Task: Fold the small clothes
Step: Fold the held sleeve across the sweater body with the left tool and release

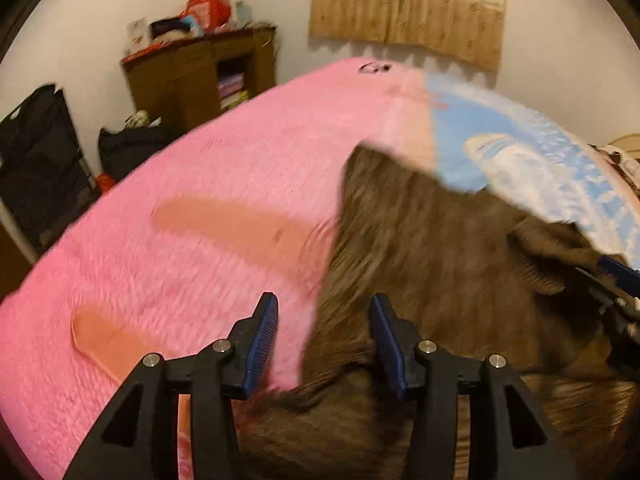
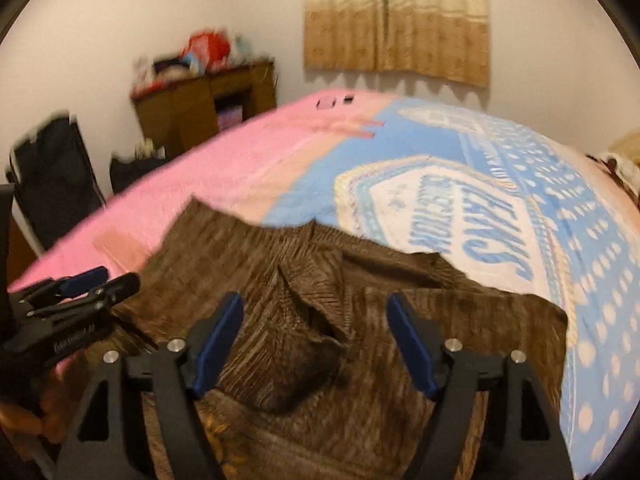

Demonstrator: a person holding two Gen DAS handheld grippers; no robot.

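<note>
A brown ribbed garment (image 2: 320,300) lies spread on the bed, over the pink and blue blanket (image 2: 248,168). It also shows in the left wrist view (image 1: 432,248). My left gripper (image 1: 324,320) is open and empty, hovering over the garment's left edge where it meets the pink blanket (image 1: 200,200). My right gripper (image 2: 316,320) is open and empty above the garment's middle, where a fold is raised. The left gripper appears at the left of the right wrist view (image 2: 80,284), and the right gripper's blue-tipped fingers (image 1: 620,276) show at the right edge of the left wrist view.
A brown wooden cabinet (image 2: 200,100) with clutter on top stands against the far wall. Black bags (image 1: 40,160) sit beside the bed on the left. A beige curtain (image 2: 396,16) hangs behind the bed.
</note>
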